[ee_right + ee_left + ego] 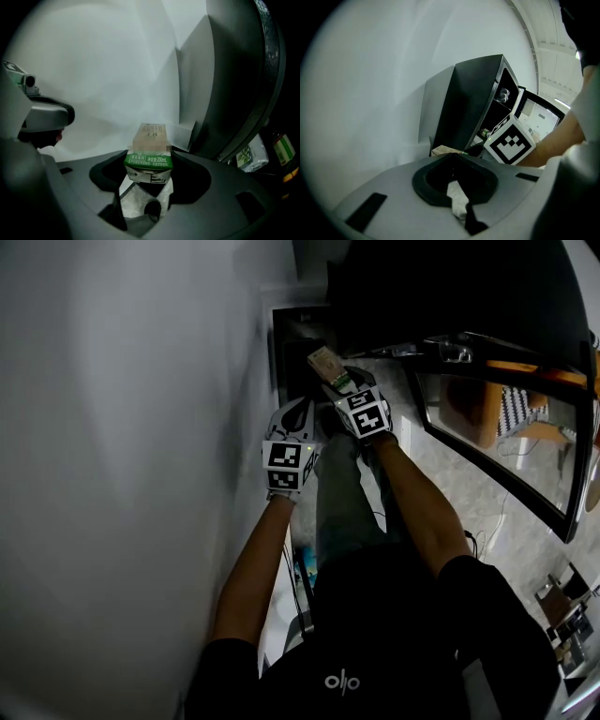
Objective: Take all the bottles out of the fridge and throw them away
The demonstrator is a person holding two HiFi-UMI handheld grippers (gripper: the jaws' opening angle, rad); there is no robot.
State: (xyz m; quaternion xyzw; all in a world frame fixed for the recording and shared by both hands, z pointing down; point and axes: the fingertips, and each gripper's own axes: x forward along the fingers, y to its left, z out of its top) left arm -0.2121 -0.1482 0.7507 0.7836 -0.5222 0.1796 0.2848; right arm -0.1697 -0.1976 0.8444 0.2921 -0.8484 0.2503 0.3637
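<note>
One small carton (149, 154) sits clamped by its lower half in the right gripper (147, 180), just outside the fridge (234, 84), probably light, thin-walled and crushable, best squeezed gently on flat sides, while the left gripper (459, 201) is closed on nothing.

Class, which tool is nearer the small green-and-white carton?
Right. The right tool grips the carton between its jaws; the left tool sits beside it, apart from the carton.
</note>
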